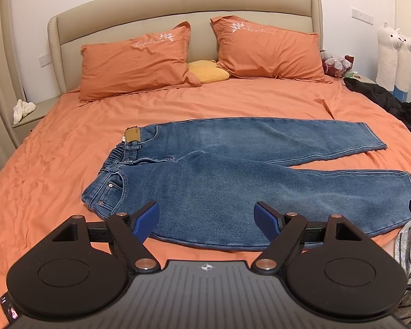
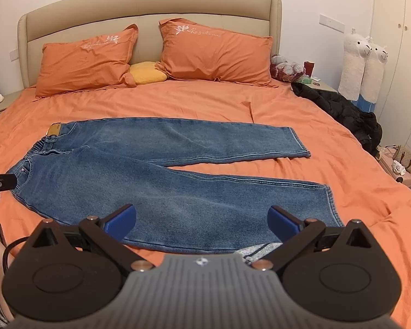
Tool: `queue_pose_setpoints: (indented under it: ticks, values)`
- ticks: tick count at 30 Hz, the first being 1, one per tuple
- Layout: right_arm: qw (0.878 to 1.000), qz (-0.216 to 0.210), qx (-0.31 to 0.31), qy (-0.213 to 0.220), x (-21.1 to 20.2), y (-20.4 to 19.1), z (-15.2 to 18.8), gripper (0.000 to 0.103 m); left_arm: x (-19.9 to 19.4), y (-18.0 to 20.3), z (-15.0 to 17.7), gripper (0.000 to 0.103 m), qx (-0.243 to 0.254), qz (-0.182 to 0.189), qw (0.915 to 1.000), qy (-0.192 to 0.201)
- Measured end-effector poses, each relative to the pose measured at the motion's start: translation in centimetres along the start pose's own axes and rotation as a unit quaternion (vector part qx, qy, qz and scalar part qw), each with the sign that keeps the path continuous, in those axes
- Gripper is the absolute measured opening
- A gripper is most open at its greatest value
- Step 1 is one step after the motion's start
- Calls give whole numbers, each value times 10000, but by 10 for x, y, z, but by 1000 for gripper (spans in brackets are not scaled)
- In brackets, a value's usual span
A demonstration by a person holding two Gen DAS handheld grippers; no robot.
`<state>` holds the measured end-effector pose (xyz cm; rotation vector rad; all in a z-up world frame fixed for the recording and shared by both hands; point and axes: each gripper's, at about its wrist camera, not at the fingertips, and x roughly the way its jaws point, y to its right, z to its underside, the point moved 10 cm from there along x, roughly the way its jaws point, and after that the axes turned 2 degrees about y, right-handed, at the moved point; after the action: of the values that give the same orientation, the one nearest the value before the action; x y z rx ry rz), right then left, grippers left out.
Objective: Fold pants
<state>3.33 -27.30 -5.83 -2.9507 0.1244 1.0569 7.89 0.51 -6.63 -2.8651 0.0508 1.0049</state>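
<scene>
The jeans [image 1: 233, 170] lie flat on the bed [image 1: 54, 150], long axis running side to side along its near edge: waistband toward the left edge, both leg hems toward the right, the far leg splayed off toward the headboard side.

The left gripper [image 1: 207, 219] hovers over the near edge just above the near leg's thigh, jaws wide apart and empty. The waistband lies forward and to its left, so this hand is the nearer one for that end.

The right gripper [image 2: 201, 220] hangs over the near leg's lower part, jaws likewise spread wide with nothing held. The near hem [image 2: 330, 205] sits just forward and to its right, making it the likelier hand for the hem end.
</scene>
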Motion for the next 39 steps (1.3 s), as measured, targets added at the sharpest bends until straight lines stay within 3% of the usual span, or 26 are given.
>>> queue_pose_setpoints:
  ticks: [16,39]
  values:
    - [9995,-199,-181,-140,20,-21,-3,98,1,-21,0,92,-188,-275,9994,-28]
    - [9994,-185,-191,-210,27,-25,-4,98,7,-29,3,92,-214,-295,9993,-88]
